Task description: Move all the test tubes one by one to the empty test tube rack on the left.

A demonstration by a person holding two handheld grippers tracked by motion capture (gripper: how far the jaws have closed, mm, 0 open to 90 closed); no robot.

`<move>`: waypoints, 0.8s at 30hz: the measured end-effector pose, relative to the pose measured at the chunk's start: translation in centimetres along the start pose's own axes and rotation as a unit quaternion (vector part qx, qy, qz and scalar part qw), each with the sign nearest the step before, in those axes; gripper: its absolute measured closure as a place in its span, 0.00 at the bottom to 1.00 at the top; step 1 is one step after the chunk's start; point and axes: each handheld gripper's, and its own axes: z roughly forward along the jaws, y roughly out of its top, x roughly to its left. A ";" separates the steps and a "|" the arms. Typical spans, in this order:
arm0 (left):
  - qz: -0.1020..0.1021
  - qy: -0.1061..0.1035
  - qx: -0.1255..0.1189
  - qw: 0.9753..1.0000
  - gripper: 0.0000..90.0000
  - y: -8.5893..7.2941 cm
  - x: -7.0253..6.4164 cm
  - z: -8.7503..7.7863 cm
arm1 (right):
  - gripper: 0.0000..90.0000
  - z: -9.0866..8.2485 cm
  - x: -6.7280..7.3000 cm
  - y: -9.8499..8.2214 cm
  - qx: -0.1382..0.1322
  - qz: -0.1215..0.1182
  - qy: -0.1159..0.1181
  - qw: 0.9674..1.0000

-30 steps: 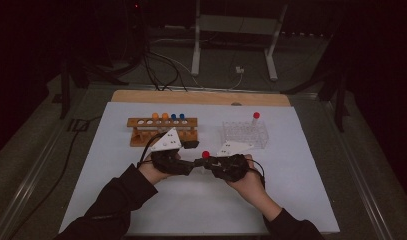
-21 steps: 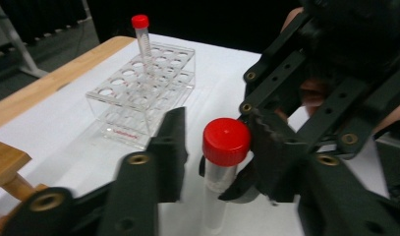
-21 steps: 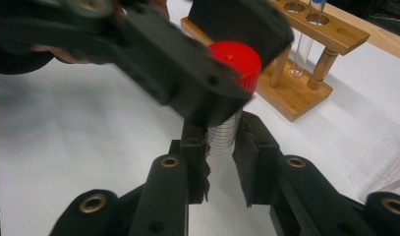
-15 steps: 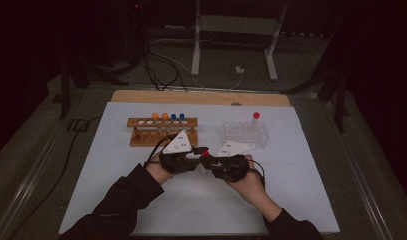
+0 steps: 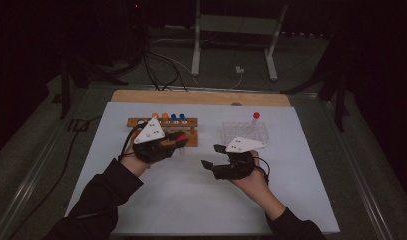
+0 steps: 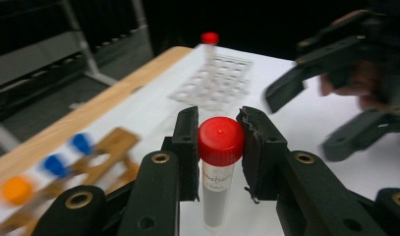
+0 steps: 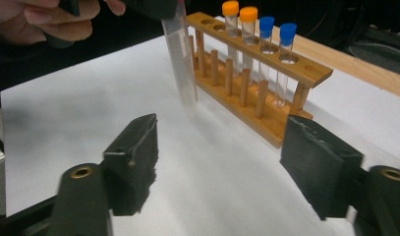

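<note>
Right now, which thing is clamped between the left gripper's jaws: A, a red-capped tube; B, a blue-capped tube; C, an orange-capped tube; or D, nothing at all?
A: in the left gripper view the left gripper has its pads pressed on either side of the red-capped tube, just under its cap, while the orange-capped and blue-capped tubes stand in the wooden rack.

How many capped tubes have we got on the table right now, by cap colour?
Red caps: 2, one in the left gripper, one in the clear rack
Orange caps: 2
Blue caps: 2
Total: 6
</note>
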 end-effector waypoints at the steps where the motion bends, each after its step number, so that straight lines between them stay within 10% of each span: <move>1: -0.003 0.011 -0.001 1.000 0.79 0.0 0.5 -0.5 | 0.28 0.0 0.0 0.0 -0.002 0.000 -0.001 1.000; 10: -0.018 0.094 0.005 0.995 0.79 -0.2 4.1 -3.4 | 0.03 -0.3 0.0 0.2 -0.011 0.004 -0.004 1.000; 16: -0.026 0.162 -0.017 0.986 0.79 -0.2 6.5 -4.4 | 0.00 -0.6 -0.3 0.1 -0.016 0.007 0.009 1.000; 24: -0.059 0.200 -0.040 0.977 0.79 -1.0 8.9 -3.2 | 0.00 -0.9 -0.3 0.2 -0.023 0.003 0.006 1.000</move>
